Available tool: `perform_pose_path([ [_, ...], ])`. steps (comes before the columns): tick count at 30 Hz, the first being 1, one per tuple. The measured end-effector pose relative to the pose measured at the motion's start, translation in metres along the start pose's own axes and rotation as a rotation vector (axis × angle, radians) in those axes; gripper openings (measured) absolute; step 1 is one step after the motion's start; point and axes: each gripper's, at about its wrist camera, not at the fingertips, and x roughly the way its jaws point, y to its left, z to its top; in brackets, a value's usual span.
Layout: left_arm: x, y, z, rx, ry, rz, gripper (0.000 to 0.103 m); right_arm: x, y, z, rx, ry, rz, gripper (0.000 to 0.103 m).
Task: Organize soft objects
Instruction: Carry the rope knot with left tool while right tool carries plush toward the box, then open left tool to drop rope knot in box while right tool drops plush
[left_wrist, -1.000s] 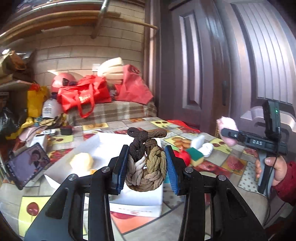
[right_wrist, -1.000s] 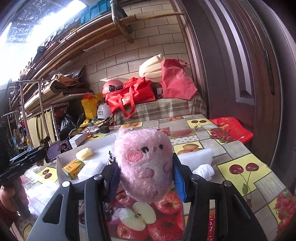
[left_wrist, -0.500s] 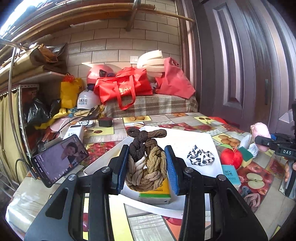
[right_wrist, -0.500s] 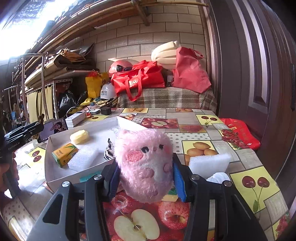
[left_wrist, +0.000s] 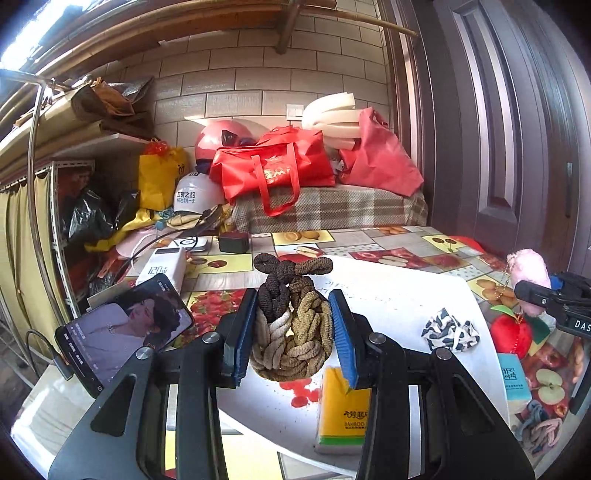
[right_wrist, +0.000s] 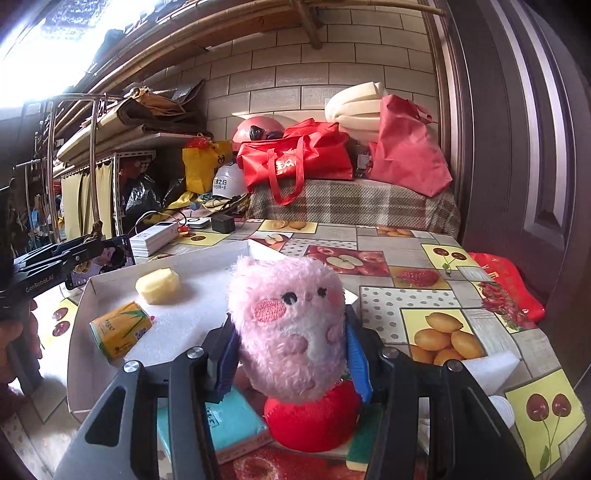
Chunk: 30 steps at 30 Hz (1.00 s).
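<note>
Currently, everything is placed relative to the white tray (left_wrist: 424, 295) on the fruit-print tablecloth (right_wrist: 436, 295).
Left gripper (left_wrist: 293, 334): its blue pads press both sides of a knotted bundle of hair ties (left_wrist: 291, 332), brown, tan and cream, held up above the tray's near edge.
Right gripper (right_wrist: 291, 350): clamped on a pink plush toy (right_wrist: 288, 325), held upright just off the tray's right side, above a red plush apple (right_wrist: 314, 421).
Inside the tray: a yellow tissue pack (right_wrist: 122, 328), a pale yellow sponge (right_wrist: 158, 285) and a black-and-white scrunchie (left_wrist: 448, 330), all apart from one another.
Beside the tray, right: a teal tissue pack (right_wrist: 229, 417) next to the apple, and a white foam block (right_wrist: 487, 369).
Beside the tray, left: a phone (left_wrist: 122, 332) with its screen lit, propped up.
</note>
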Motion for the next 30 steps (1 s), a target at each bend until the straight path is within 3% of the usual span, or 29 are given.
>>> perform_pose_path([
  [9, 0.028, -0.016, 0.009, 0.020, -0.003, -0.046, 0.039, 0.034, 0.039, 0.014, -0.073, 0.012, 0.069, 0.051],
  [17, 0.045, -0.015, 0.013, -0.013, 0.047, -0.050, 0.043, 0.066, 0.059, 0.019, -0.097, 0.094, 0.099, 0.051],
  [20, 0.045, -0.015, 0.012, -0.016, 0.051, -0.033, 0.058, 0.073, 0.057, 0.019, -0.082, 0.127, 0.090, 0.053],
  [22, 0.043, -0.019, 0.012, -0.003, 0.039, -0.022, 0.092, 0.074, 0.055, 0.019, -0.072, 0.133, 0.081, 0.067],
  [23, 0.042, -0.020, 0.012, 0.006, 0.034, -0.019, 0.100, 0.073, 0.054, 0.019, -0.067, 0.130, 0.069, 0.074],
  [24, 0.041, -0.021, 0.012, 0.012, 0.032, -0.015, 0.103, 0.072, 0.053, 0.019, -0.063, 0.126, 0.064, 0.085],
  [30, 0.043, -0.020, 0.012, 0.011, 0.039, 0.003, 0.103, 0.069, 0.053, 0.019, -0.066, 0.111, 0.048, 0.091],
])
